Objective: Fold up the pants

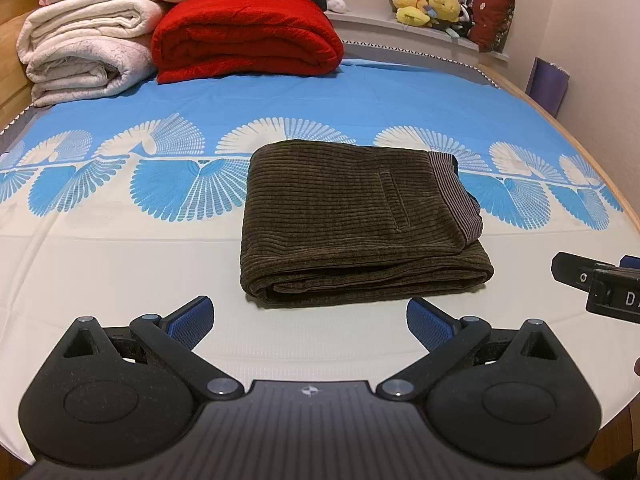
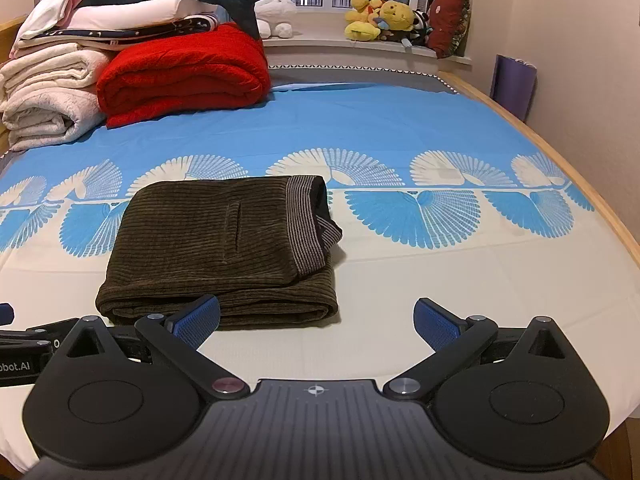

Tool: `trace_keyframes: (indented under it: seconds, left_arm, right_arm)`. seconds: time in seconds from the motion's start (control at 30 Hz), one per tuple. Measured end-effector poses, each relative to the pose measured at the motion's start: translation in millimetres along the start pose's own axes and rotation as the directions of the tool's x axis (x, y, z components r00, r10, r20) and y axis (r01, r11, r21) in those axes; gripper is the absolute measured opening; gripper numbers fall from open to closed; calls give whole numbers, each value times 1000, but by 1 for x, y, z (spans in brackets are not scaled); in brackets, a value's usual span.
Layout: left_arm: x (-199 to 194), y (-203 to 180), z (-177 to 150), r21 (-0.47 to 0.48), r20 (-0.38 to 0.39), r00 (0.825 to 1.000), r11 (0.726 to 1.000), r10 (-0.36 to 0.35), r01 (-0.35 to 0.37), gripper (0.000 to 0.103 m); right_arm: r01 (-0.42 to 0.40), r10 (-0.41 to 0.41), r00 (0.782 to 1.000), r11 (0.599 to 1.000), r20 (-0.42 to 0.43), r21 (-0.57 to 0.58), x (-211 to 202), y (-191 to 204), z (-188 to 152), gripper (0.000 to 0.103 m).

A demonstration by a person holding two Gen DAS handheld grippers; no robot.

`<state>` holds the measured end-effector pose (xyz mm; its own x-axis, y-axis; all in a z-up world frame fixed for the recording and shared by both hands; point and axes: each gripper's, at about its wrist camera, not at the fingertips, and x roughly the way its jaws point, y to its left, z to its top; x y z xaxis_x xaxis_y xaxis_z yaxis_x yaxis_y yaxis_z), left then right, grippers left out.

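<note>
Brown corduroy pants (image 1: 360, 220) lie folded into a compact rectangle on the bed, striped waistband on the right side. They also show in the right wrist view (image 2: 216, 248), left of centre. My left gripper (image 1: 310, 320) is open and empty, just in front of the folded pants' near edge. My right gripper (image 2: 316, 322) is open and empty, in front of the pants' right corner; its left finger (image 2: 198, 320) overlaps the near fold in view. Part of the right gripper's body (image 1: 600, 288) shows at the right edge of the left wrist view.
The bed sheet (image 1: 120, 240) is cream near me and blue with white fan patterns farther off. A red blanket (image 1: 248, 36) and white folded blankets (image 1: 84, 44) are stacked at the far left. Plush toys (image 2: 380, 20) sit on the windowsill. The wooden bed edge (image 2: 580, 184) runs along the right.
</note>
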<state>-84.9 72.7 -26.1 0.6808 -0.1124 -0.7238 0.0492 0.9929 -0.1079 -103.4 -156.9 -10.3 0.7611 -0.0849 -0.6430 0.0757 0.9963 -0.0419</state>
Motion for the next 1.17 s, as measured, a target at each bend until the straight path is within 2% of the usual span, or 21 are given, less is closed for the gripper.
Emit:
trace_keyframes:
  seconds: [1.17]
  left_arm:
    - [2, 1, -1, 7, -1, 1000, 1000, -5, 5, 103]
  right_arm:
    - [-4, 4, 1000, 1000, 1, -6, 0, -2, 0, 102]
